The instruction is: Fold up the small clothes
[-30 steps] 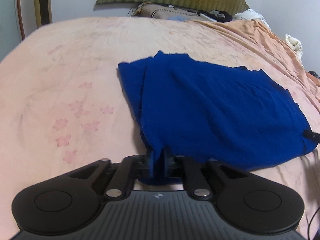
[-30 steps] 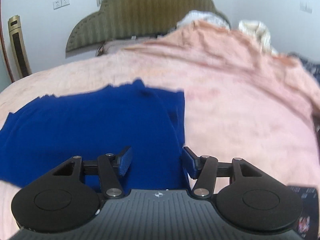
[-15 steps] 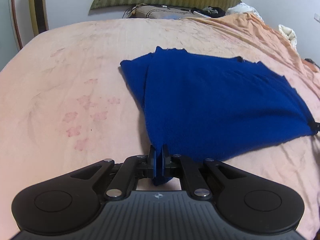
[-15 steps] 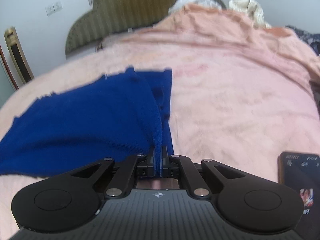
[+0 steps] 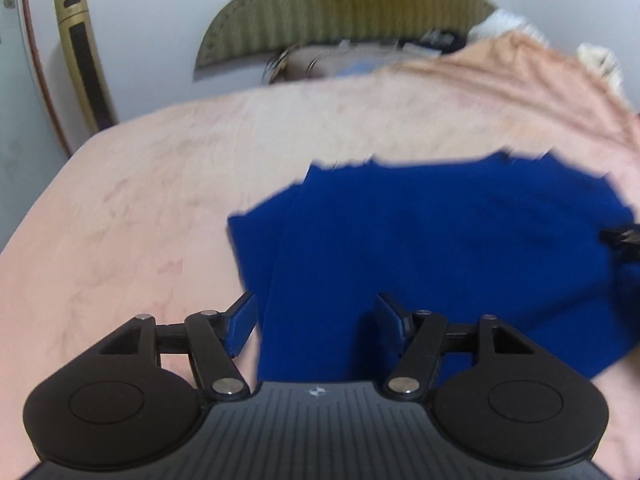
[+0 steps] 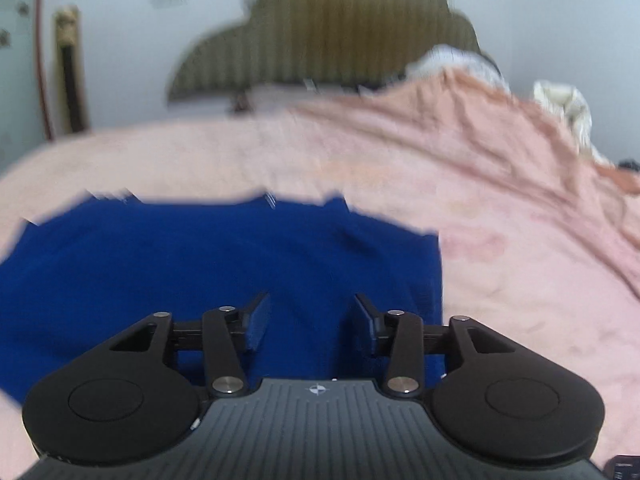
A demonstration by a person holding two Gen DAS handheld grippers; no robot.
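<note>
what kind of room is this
Most likely a bedroom. A wide bed covered with a pink sheet fills the view, a padded, striped headboard stands against the wall behind it, and a blue garment lies spread on the sheet for folding.

Bed [image 5: 160, 200] under pink floral cover. Blue garment [image 5: 440, 240] lies folded, flat on cover, mid-bed. Rumpled peach blanket [image 6: 520, 152] heaped along right edge. Bag, clutter near head edge, blurred.

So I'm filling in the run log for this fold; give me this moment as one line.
left gripper: open, just released | right gripper: open, just released | blue garment: folded, lying on pink bedspread
</note>
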